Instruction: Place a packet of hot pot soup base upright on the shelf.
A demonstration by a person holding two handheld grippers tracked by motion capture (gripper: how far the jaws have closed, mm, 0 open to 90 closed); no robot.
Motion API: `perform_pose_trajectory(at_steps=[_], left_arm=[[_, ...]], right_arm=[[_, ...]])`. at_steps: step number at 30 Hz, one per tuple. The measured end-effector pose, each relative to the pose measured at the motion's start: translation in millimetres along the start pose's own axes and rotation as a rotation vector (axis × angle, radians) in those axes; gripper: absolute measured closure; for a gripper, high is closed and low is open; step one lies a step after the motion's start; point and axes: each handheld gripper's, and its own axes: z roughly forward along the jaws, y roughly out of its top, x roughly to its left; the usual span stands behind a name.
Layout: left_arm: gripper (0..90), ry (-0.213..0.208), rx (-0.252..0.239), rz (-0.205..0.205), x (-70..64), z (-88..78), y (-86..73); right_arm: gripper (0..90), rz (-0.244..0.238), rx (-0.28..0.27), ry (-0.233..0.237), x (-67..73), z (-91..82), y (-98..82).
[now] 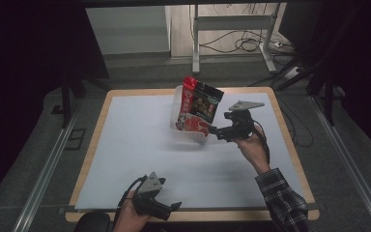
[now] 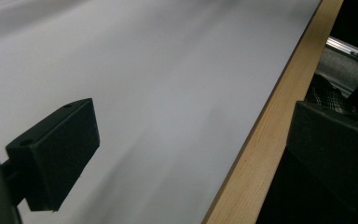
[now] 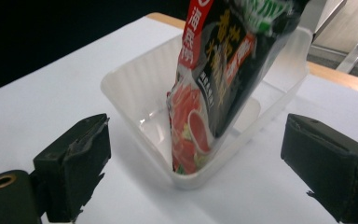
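Observation:
A red and black snack bag (image 1: pixel 196 109) (image 3: pixel 214 79) stands upright and leaning inside a clear plastic tub (image 1: pixel 187 137) (image 3: pixel 135 93) at the back middle of the white table top (image 1: pixel 140 145). My right gripper (image 1: pixel 214 131) (image 3: pixel 196 177) hovers just right of the tub, open, with the bag and tub beyond its jaws and nothing between them. My left gripper (image 1: pixel 174 209) (image 2: pixel 191 154) sits at the table's near edge, open over the bare surface and the wooden border (image 2: pixel 270 126).
The table has a wooden rim (image 1: pixel 290 130). Beyond it are a metal desk frame (image 1: pixel 232 29) and loose cables (image 1: pixel 244 43) on the floor. A plaid sleeve (image 1: pixel 282 198) comes in from the lower right.

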Motion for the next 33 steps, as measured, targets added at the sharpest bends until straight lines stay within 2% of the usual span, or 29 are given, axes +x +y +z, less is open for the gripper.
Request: perform_pose_trajectory(at_steps=[13, 33], left_arm=[[2.3, 0.002, 0.012, 0.006, -0.5, 1.4, -0.2], [2.1, 0.017, 0.007, 0.015, -0.6, 0.9, -0.3]], right_arm=[[6.2, -0.002, 0.043, 0.010, 3.4, 0.0, -20.6], [3.7, -0.019, 0.056, 0.006, 9.1, -28.3, -35.5]])
